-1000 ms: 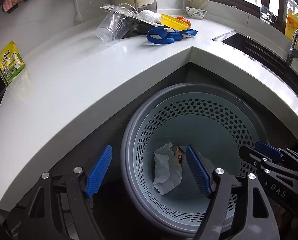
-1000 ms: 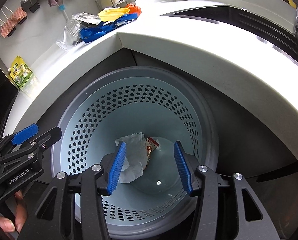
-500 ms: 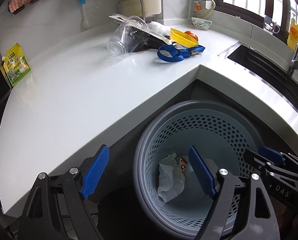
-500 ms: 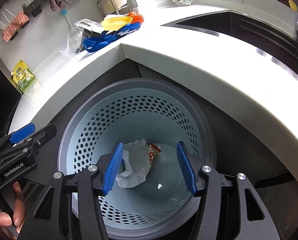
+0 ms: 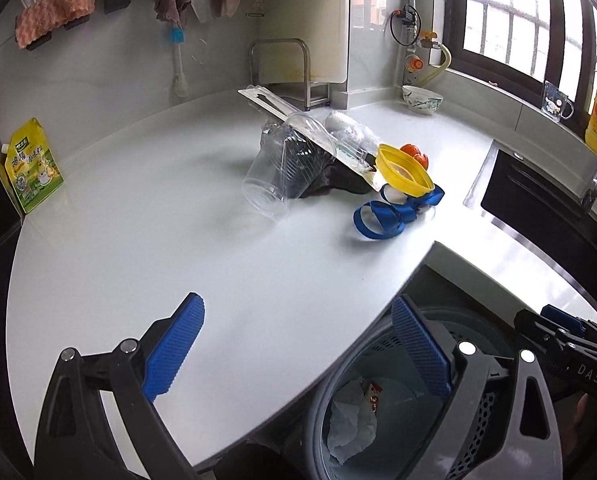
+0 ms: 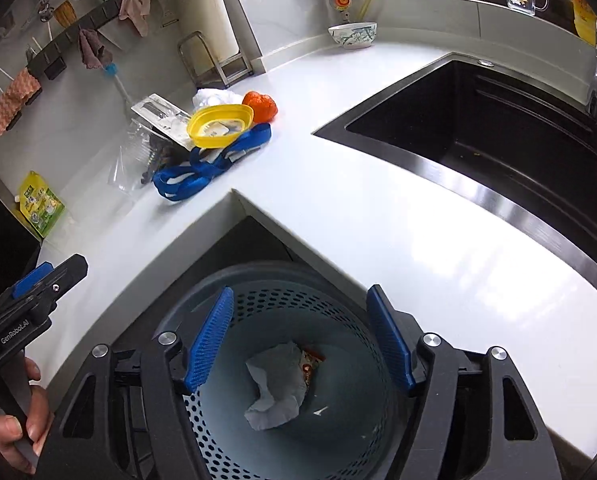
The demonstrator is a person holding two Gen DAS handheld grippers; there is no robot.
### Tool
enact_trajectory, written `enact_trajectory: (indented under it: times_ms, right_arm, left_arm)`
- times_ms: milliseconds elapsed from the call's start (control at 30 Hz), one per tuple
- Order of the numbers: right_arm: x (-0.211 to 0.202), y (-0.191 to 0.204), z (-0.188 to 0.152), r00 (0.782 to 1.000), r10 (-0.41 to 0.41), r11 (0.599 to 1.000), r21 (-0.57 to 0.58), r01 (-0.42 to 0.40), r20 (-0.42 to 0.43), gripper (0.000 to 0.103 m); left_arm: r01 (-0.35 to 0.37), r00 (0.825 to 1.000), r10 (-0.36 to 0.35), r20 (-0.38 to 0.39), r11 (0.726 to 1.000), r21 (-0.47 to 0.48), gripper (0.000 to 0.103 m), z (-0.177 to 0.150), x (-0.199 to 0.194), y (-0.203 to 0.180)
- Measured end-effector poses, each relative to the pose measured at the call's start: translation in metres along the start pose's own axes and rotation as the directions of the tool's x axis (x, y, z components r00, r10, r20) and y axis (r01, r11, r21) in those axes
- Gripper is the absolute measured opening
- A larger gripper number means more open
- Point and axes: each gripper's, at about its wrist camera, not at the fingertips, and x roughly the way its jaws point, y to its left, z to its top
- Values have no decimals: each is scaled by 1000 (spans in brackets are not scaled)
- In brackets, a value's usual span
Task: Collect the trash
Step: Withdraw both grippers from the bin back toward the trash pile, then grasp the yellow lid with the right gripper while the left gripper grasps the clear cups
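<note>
A grey perforated trash basket [image 6: 258, 284] stands on the floor in the counter's inner corner and holds a crumpled white paper [image 6: 276, 392] and a small wrapper [image 6: 310, 364]. It also shows in the left wrist view [image 5: 318, 408]. My right gripper [image 6: 298, 340] is open and empty above the basket. My left gripper [image 5: 294, 356] is open and empty over the counter's front edge. A trash pile lies far back on the counter: a clear plastic cup [image 5: 276, 168], a yellow lid [image 5: 404, 170], a blue strap [image 5: 390, 216], a flat plastic package [image 5: 298, 120] and an orange item [image 5: 412, 152].
A white L-shaped counter [image 5: 158, 240] wraps the corner. A black sink [image 6: 498, 128] lies to the right. A green and yellow pouch [image 5: 32, 166] leans at the left wall. A bowl [image 5: 422, 98] and a metal rack [image 5: 282, 68] stand at the back.
Both grippers rose and tilted up from the basket toward the counter. The basket now sits low in both views and the trash pile appears nearer. Both stay open and empty.
</note>
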Motion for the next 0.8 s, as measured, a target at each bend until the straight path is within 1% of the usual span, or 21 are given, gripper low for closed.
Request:
enact_trajectory:
  times_ms: [67, 167, 267, 400, 533, 600, 667, 800]
  right_arm:
    - [5, 7, 13, 1000, 2, 1000, -8, -2, 12, 72]
    - [14, 19, 34, 999, 39, 999, -10, -38, 18, 73]
    - [24, 34, 56, 999, 33, 998, -55, -32, 35, 73]
    - [41, 47, 82, 998, 29, 997, -75, -25, 50, 74]
    - [64, 57, 102, 999, 17, 996, -87, -14, 34, 75]
    - [73, 61, 110, 999, 30, 996, -82, -28, 24, 76]
    - [81, 62, 117, 999, 46, 997, -64, -44, 21, 79]
    - [98, 69, 129, 1000, 16, 998, -67, -16, 3, 80]
  left_arm:
    - [-6, 1000, 6, 15, 1000, 11, 95, 13, 5, 3]
    - [-6, 999, 5, 35, 1000, 21, 96, 32, 12, 9]
    - [-5, 999, 4, 54, 1000, 25, 96, 48, 20, 16]
    - [-12, 997, 9, 74, 999, 42, 96, 63, 35, 22]
    - [-2, 998, 0, 60, 999, 45, 96, 72, 53, 28]
    - [8, 999, -10, 48, 999, 37, 96, 75, 63, 31]
    - [18, 999, -19, 40, 999, 34, 96, 78, 70, 31]
    - [29, 999, -30, 24, 999, 31, 96, 82, 83, 31]
